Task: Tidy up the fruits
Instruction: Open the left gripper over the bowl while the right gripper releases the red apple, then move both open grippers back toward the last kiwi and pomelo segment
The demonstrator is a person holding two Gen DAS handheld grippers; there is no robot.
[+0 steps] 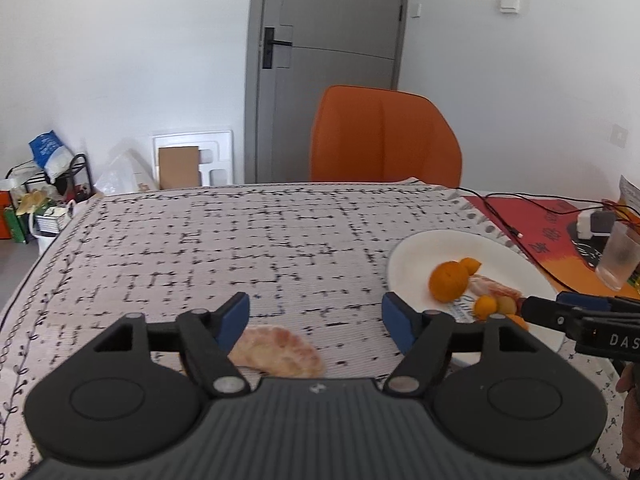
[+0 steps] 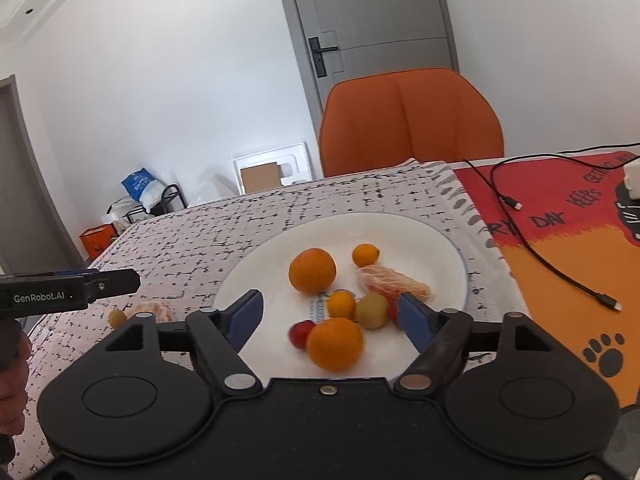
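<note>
My right gripper (image 2: 328, 312) stands open over the near side of a white plate (image 2: 440, 248). The plate holds two oranges (image 2: 312, 270) (image 2: 335, 343), small kumquats (image 2: 365, 255), a yellow-green fruit (image 2: 371, 311), a red tomato (image 2: 301, 332) and a peeled citrus segment (image 2: 390, 282). The nearer orange lies between the blue pads, untouched. My left gripper (image 1: 316, 316) is open too, low over the patterned tablecloth to the left of the plate (image 1: 416, 248). Another peeled segment (image 1: 280, 350) lies on the cloth by its left finger. A small yellow fruit (image 2: 117, 317) sits beside that segment.
An orange chair (image 1: 384, 140) stands behind the table's far edge. To the right of the plate lies a red-orange mat (image 2: 560, 248) with a black cable (image 2: 560, 276) across it. A plastic cup (image 1: 618, 256) and a white charger (image 1: 588, 224) stand at the far right.
</note>
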